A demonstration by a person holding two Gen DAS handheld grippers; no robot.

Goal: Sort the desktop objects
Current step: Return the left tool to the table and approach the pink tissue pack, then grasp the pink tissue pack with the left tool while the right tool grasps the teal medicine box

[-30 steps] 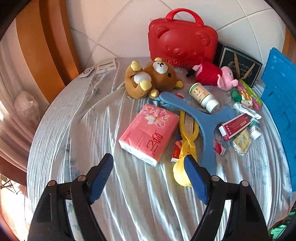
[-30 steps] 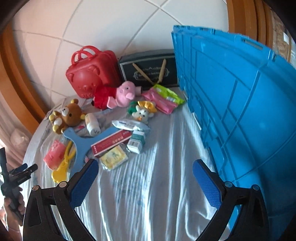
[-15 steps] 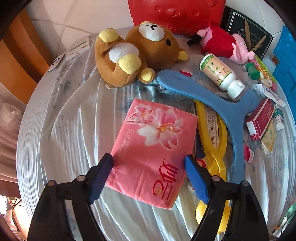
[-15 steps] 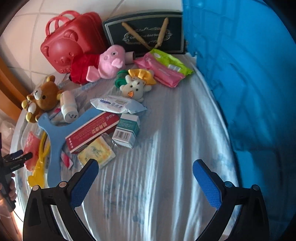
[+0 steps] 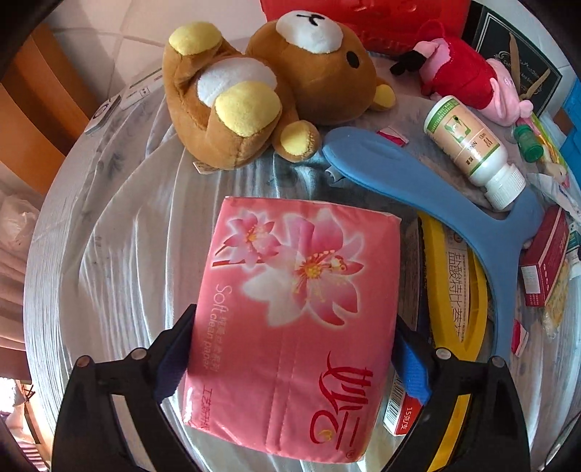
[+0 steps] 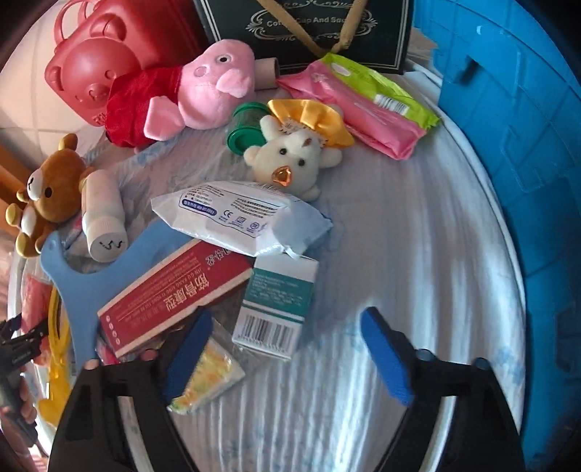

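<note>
A pink tissue pack (image 5: 294, 290) with a flower print lies on the cloth between the fingers of my left gripper (image 5: 290, 359). The jaws are wide and their blue pads sit at the pack's two sides. My right gripper (image 6: 287, 348) is open, low over the table. A small teal and white box (image 6: 276, 305) lies between its fingers, and a yellow packet (image 6: 207, 377) lies by its left pad. A red box (image 6: 174, 297) and a white wipes pack (image 6: 239, 218) lie just beyond.
A brown bear plush (image 5: 261, 94), a blue Y-shaped piece (image 5: 435, 203), a white bottle (image 5: 472, 149), yellow tongs (image 5: 468, 319), a pink pig plush (image 6: 189, 98) and a white duck plush (image 6: 290, 156) crowd the round table. A blue crate (image 6: 515, 145) stands at the right. A red case (image 6: 90, 65) and dark box (image 6: 308, 32) stand behind.
Both grippers have moved forward and down. My left gripper now straddles the tissue pack. My right gripper has reached the teal box, its jaws somewhat narrower.
</note>
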